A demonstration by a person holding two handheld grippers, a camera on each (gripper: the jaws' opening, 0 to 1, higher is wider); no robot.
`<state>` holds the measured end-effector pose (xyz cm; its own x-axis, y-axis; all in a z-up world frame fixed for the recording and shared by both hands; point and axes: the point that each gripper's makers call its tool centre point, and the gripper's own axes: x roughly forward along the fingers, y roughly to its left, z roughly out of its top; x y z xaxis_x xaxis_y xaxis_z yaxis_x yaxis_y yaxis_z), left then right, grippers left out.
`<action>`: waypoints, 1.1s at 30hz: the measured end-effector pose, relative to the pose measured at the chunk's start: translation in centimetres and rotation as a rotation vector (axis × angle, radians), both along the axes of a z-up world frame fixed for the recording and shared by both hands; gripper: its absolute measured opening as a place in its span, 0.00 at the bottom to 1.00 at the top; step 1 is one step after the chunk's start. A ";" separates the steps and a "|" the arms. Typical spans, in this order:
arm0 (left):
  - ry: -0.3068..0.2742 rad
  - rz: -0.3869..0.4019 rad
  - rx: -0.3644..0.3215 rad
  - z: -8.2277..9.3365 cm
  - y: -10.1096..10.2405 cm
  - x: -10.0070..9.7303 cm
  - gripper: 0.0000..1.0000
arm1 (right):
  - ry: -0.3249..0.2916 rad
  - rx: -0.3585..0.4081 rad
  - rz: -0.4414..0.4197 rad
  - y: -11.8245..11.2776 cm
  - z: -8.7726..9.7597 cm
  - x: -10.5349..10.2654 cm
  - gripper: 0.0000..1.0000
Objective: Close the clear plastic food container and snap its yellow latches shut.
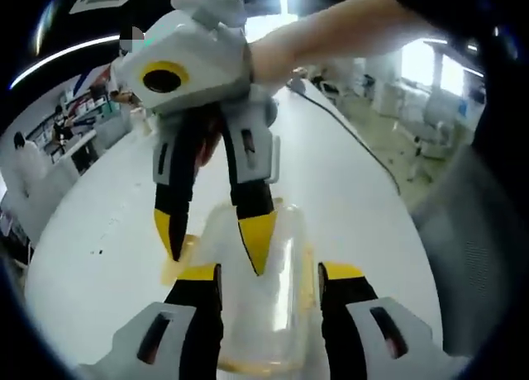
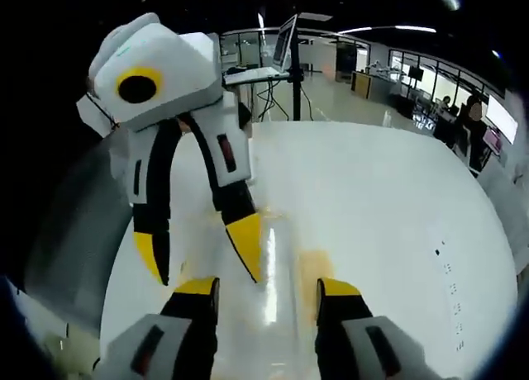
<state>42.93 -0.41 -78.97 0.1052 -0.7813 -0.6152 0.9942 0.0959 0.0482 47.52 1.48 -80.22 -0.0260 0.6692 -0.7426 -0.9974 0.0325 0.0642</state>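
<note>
**A:** On the round white desk (image 1: 347,190), a clear plastic food container with yellow latches (image 1: 273,297) lies lengthwise; where do the tools stand?

**B:** Left gripper (image 1: 269,277), black with yellow tips, has its jaws spread to either side of the container's near end, clasping nothing. Right gripper (image 1: 216,246) comes down from the far side, jaws parted over the container's far end, one tip at the lid.

**A:** And from the right gripper view?

**B:** Right gripper (image 2: 266,287) straddles the container (image 2: 277,281), released; left gripper (image 2: 202,252) is beyond it, also spread.
</note>
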 end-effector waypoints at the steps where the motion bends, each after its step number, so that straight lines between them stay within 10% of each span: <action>1: -0.008 -0.002 0.005 -0.2 0.0 -0.2 0.46 | -0.003 -0.007 0.005 -0.1 -0.2 0.1 0.48; 21: -0.243 -0.016 0.139 -2.2 -0.1 -0.4 0.46 | 0.109 -0.090 0.088 0.0 -1.3 0.0 0.47; 33: -0.286 -0.015 0.127 -2.5 -0.2 -0.3 0.41 | 0.161 -0.210 0.131 0.0 -1.5 0.0 0.39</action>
